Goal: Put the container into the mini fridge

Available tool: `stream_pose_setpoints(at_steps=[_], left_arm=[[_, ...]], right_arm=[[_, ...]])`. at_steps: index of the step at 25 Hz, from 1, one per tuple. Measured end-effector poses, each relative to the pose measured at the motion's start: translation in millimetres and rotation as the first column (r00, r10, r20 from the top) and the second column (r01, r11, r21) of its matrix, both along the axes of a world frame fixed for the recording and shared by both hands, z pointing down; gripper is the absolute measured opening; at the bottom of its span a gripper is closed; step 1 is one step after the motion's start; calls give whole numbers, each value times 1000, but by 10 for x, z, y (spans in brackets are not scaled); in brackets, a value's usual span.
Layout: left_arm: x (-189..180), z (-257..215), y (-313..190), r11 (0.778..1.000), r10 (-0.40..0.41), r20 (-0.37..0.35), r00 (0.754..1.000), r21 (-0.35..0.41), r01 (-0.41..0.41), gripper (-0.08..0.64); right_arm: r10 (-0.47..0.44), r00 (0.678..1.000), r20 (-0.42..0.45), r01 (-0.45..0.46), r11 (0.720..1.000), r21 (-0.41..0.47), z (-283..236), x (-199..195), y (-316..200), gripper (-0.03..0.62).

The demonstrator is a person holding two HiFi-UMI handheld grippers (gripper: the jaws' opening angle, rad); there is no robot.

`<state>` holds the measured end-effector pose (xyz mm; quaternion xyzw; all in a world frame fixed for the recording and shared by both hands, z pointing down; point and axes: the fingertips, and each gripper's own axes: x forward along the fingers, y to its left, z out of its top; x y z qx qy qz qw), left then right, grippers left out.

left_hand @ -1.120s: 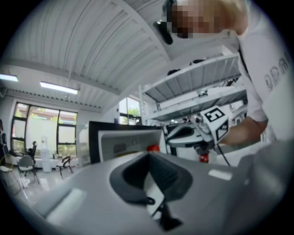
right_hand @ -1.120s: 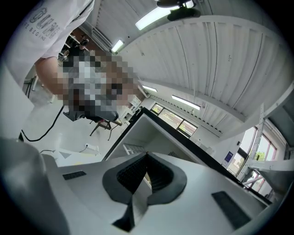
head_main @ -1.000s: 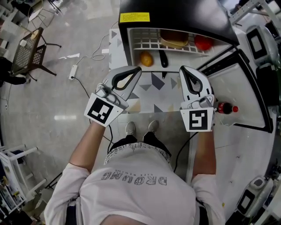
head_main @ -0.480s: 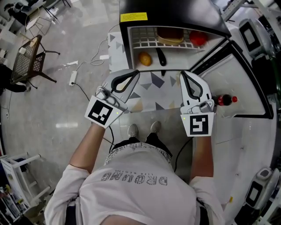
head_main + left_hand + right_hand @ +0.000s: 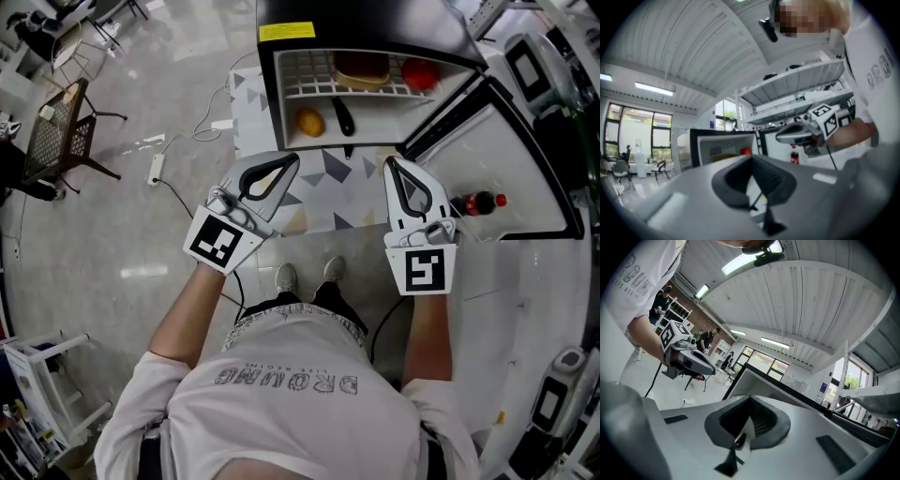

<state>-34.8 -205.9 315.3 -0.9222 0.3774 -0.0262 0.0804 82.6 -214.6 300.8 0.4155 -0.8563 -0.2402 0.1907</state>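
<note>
Polished grey floor runs off to the left, where a chair (image 5: 56, 131) and a power strip (image 5: 156, 167) lie well clear of the work. The person stands square to the open fridge (image 5: 272, 75) with both tools raised in front of the chest, pointing at the opening.

The left gripper (image 5: 292, 158) is clenched, its tips meeting with nothing between them; its own view shows only the closed loop of the jaws. It hangs just short of the fridge's lower edge, apart from everything.

Inside, on the wire shelf (image 5: 309, 80), sits what I take to be the container (image 5: 361, 67), a brownish dish with a pale rim. Below it lie an orange fruit (image 5: 309, 122) and a dark object (image 5: 343, 114) I cannot identify; a red item (image 5: 419, 73) rests to the dish's right. So the container looks already stowed, which would explain the empty tools.

The right gripper (image 5: 390, 162) is likewise closed on nothing. Beyond it the door (image 5: 506, 159) stands swung wide, a bottle (image 5: 476, 202) in its rack; closing it seems the likely remaining step
</note>
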Motion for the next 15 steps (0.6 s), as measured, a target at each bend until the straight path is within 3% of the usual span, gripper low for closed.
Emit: stream_pose_setpoints(at_steps=[15], left_arm=[[63, 20, 88, 1000, 21, 3, 1000, -5, -21, 6]], right_arm=[[10, 998, 56, -8, 999, -39, 80, -20, 120, 0]])
